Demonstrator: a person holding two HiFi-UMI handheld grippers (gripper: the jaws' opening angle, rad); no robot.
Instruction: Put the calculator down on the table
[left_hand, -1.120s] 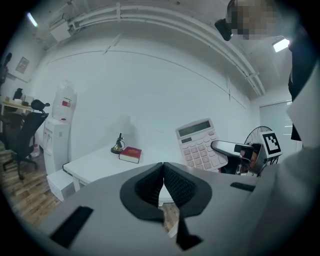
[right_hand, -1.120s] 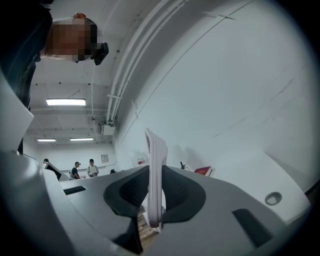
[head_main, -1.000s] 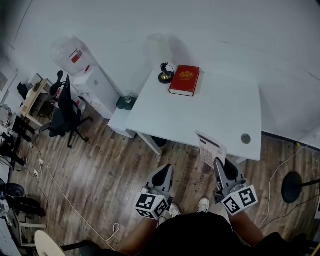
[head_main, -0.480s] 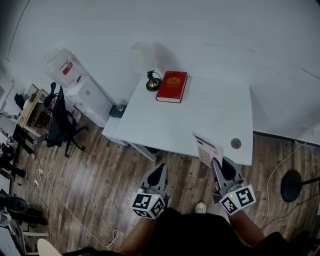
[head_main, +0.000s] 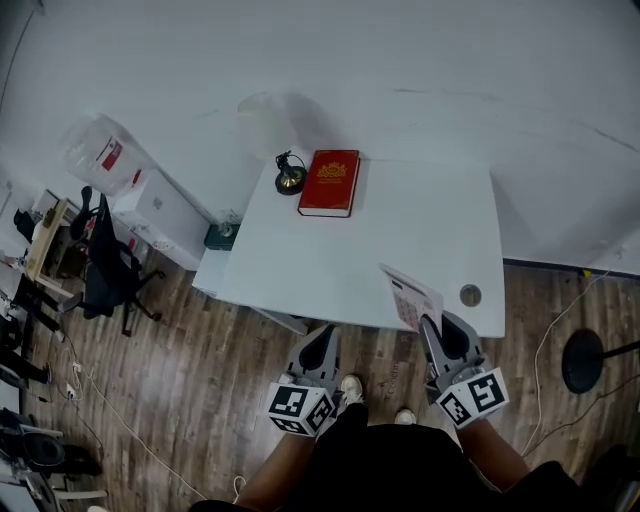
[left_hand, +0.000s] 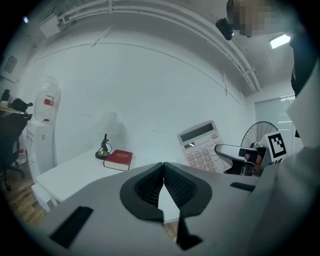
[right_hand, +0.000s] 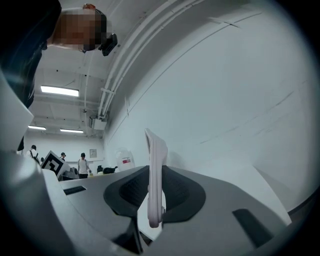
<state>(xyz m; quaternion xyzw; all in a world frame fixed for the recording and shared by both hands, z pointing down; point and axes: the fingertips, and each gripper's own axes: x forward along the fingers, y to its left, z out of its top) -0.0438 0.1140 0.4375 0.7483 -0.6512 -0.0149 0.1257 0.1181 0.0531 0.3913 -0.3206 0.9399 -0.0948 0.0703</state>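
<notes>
A white calculator (head_main: 410, 296) stands on edge between the jaws of my right gripper (head_main: 432, 327), which is shut on it just over the near edge of the white table (head_main: 400, 245). From the right gripper view the calculator (right_hand: 156, 180) is seen edge-on, clamped upright. The left gripper view shows its keypad face (left_hand: 201, 147) off to the right. My left gripper (head_main: 322, 345) hovers in front of the table's near edge, shut and empty, its pads (left_hand: 172, 182) touching.
A red book (head_main: 329, 182) and a small dark desk ornament (head_main: 290, 175) lie at the table's far left. A round cable port (head_main: 470, 295) sits near the right front corner. A water dispenser (head_main: 130, 190), office chair (head_main: 100, 270) and fan base (head_main: 583, 360) stand around.
Both grippers have come closer to the table's near edge, and the calculator now reaches over the tabletop. The grip on it is unchanged.
</notes>
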